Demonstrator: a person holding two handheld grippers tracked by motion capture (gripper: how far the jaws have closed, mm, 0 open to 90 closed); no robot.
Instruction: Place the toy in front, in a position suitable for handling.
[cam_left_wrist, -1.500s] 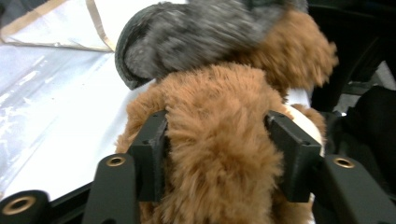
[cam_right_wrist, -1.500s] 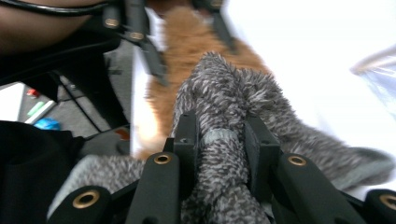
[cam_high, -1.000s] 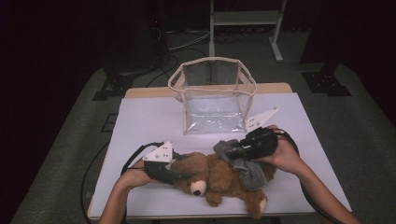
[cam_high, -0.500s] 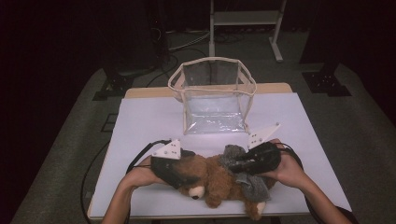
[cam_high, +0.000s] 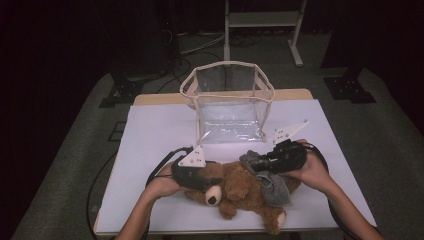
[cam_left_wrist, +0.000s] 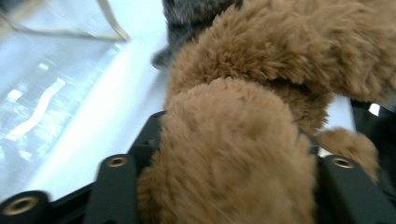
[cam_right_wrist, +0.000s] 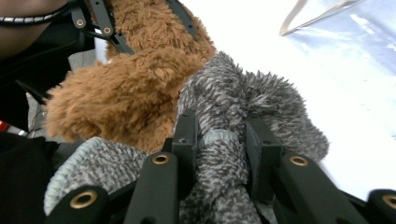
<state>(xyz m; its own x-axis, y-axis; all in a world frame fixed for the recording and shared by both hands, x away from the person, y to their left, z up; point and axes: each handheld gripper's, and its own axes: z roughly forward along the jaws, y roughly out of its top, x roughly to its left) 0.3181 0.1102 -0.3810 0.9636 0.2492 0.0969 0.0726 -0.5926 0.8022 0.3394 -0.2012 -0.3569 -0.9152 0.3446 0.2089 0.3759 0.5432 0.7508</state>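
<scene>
A brown teddy bear is lying on its back on the white table, its long axis running slantwise from its head at the person's left to its feet at the near right. Its muzzle is pointing toward the near edge. A grey knitted garment is sitting partly over its body, bunched on the side toward the right hand.

The left gripper is lying against the bear's head end. In the left gripper view a thick roll of brown fur is filling the gap between the black jaws; the jaws have just been closing, at middling width, and they are pressing into the plush on both sides.

The right gripper is reaching in from the opposite side, over the bear's torso. In the right gripper view its jaws are standing narrow and pinching a fold of the grey knit, with brown fur just to their left.

Beyond both grippers, on the far side of the bear, a clear plastic bag with cream trim is standing upright and open, well apart from the toy.
</scene>
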